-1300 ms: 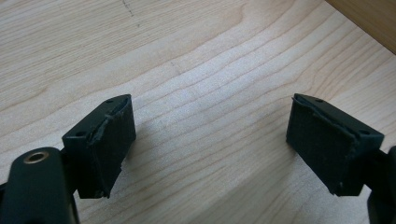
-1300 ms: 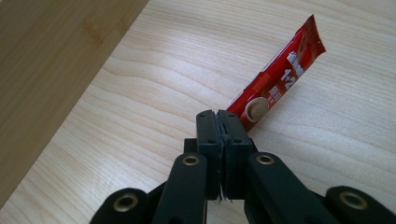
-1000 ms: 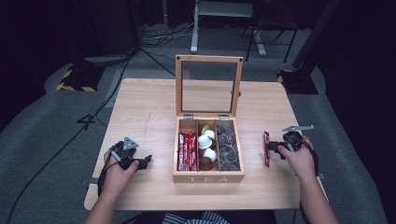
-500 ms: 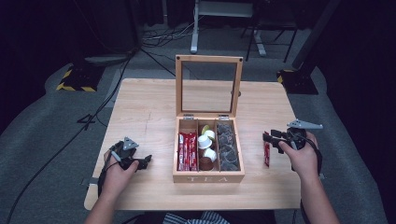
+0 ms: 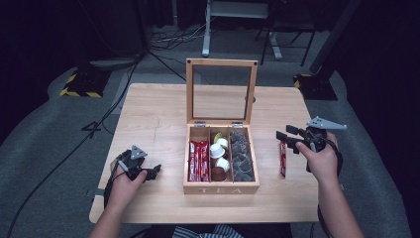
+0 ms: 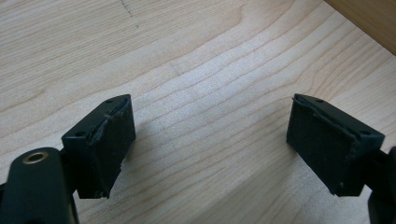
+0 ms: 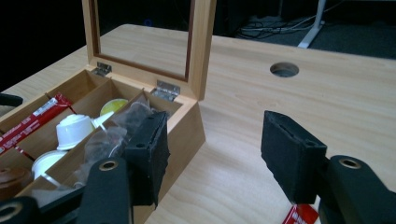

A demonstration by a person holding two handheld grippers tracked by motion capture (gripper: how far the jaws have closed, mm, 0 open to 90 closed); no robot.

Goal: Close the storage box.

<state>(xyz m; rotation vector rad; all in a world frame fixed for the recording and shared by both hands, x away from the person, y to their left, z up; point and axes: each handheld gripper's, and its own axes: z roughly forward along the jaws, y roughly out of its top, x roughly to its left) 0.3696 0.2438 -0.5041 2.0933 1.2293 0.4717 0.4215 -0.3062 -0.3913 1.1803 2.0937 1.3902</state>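
Observation:
An open wooden tea box (image 5: 221, 187) stands mid-table with its glass lid (image 5: 221, 91) upright. It holds red sachets (image 5: 198, 159), pods (image 5: 217, 150) and clear-wrapped bags (image 5: 241, 156). One red sachet (image 5: 283, 158) lies flat on the table to the right of the box. My right gripper (image 5: 286, 137) hovers just above it; its jaws have just been opening and nothing is between them. In the right gripper view, the right gripper (image 7: 215, 154) faces the box (image 7: 187, 126), and the sachet's corner (image 7: 301, 215) peeks out below. My left gripper (image 5: 152, 172) rests open on the table left of the box, and in its own view the left gripper (image 6: 210, 140) frames bare wood.
The table (image 5: 158, 114) has a round cable hole (image 7: 284, 69) behind the box. Cables and stand legs (image 5: 208, 29) lie on the grey floor beyond the far edge. A yellow-black striped base (image 5: 77, 87) sits at the far left.
The right gripper has opened, let go of the red sachet and risen a little; the sachet now lies on the table. The left hand has kept still.

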